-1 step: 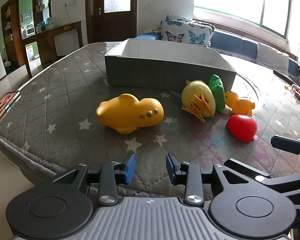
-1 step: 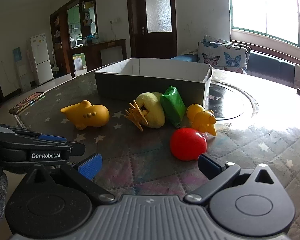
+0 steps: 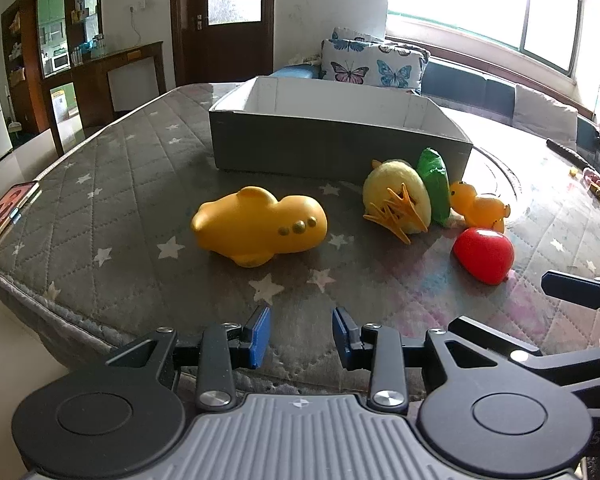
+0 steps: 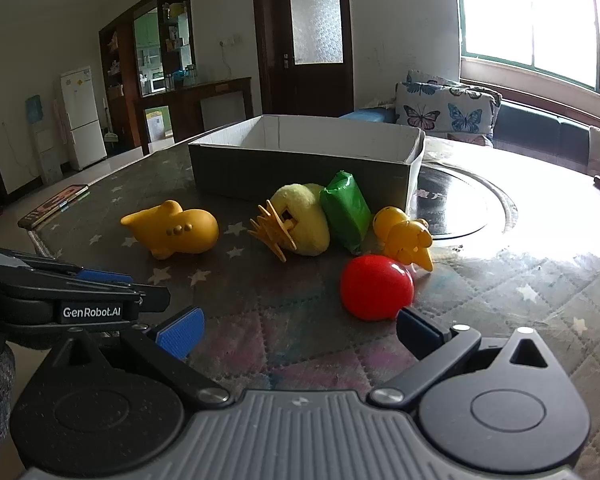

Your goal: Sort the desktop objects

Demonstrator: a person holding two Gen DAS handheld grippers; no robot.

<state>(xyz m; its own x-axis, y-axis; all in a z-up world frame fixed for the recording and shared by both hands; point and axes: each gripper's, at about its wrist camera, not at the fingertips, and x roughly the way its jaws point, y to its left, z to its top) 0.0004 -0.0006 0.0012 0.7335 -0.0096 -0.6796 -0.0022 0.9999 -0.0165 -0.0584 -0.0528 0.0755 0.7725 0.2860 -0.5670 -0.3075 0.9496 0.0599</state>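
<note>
A yellow toy submarine point(image 3: 260, 228) point(image 4: 172, 234) lies on the quilted table in front of a grey open box point(image 3: 336, 148) point(image 4: 300, 168). To its right sit a yellow plush toy with orange spikes point(image 3: 396, 200) point(image 4: 300, 224), a green packet point(image 3: 434, 184) point(image 4: 346, 210), a small yellow duck point(image 3: 478, 210) point(image 4: 404, 236) and a red ball point(image 3: 484, 254) point(image 4: 376, 288). My left gripper point(image 3: 302, 334) is open and empty, low before the submarine. My right gripper point(image 4: 300, 328) is open wide and empty, just short of the red ball.
A phone point(image 3: 4, 214) point(image 4: 52, 204) lies at the table's left edge. A dark round turntable point(image 4: 464, 204) sits right of the box. A sofa with butterfly cushions point(image 3: 376, 64) stands behind. Small items point(image 3: 592, 184) lie at the far right.
</note>
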